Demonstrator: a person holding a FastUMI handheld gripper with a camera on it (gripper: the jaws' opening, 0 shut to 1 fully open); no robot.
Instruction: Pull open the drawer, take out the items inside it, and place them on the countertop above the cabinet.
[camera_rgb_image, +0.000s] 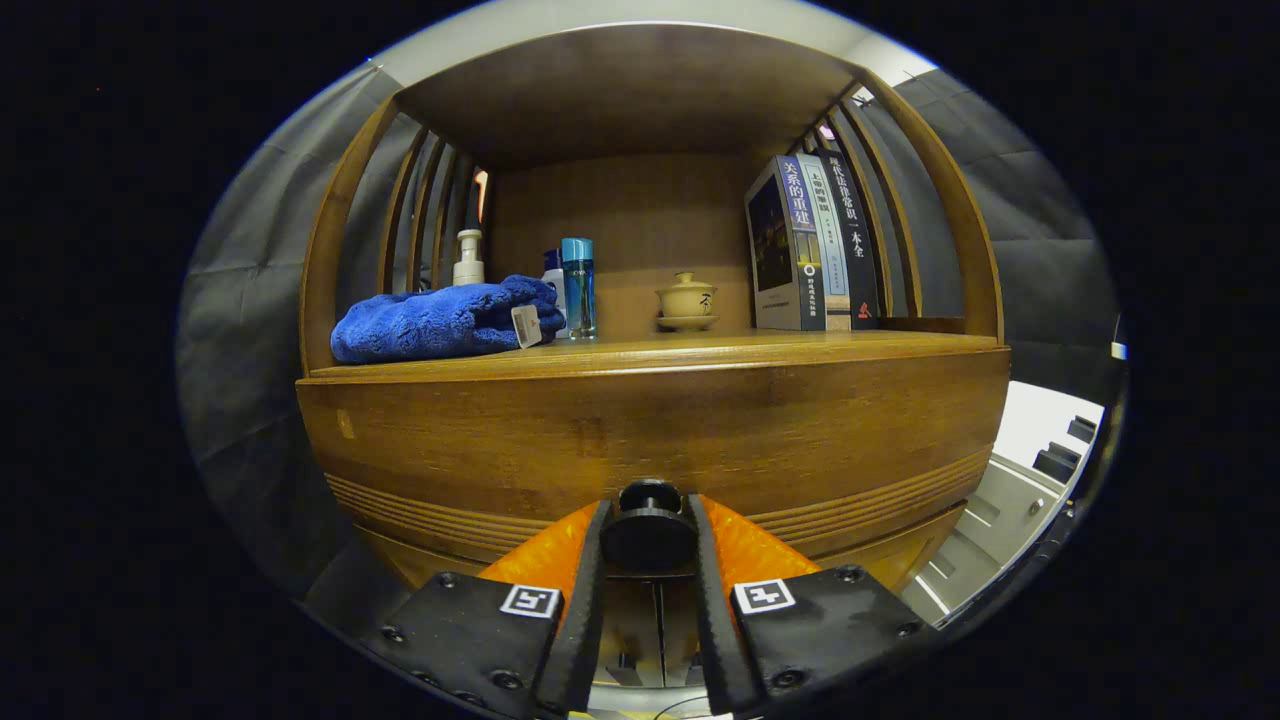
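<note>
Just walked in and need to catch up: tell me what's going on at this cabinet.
A person's handheld gripper has both fingers pressed on the drawer's round knob, ready to pull. The drawer front looks closed, so nothing is out yet. On the countertop above sit a blue towel, a pump bottle, a blue bottle, a lidded cup and some books.

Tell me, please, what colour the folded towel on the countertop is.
Deep blue; the towel shows best in the gripper view.
</note>
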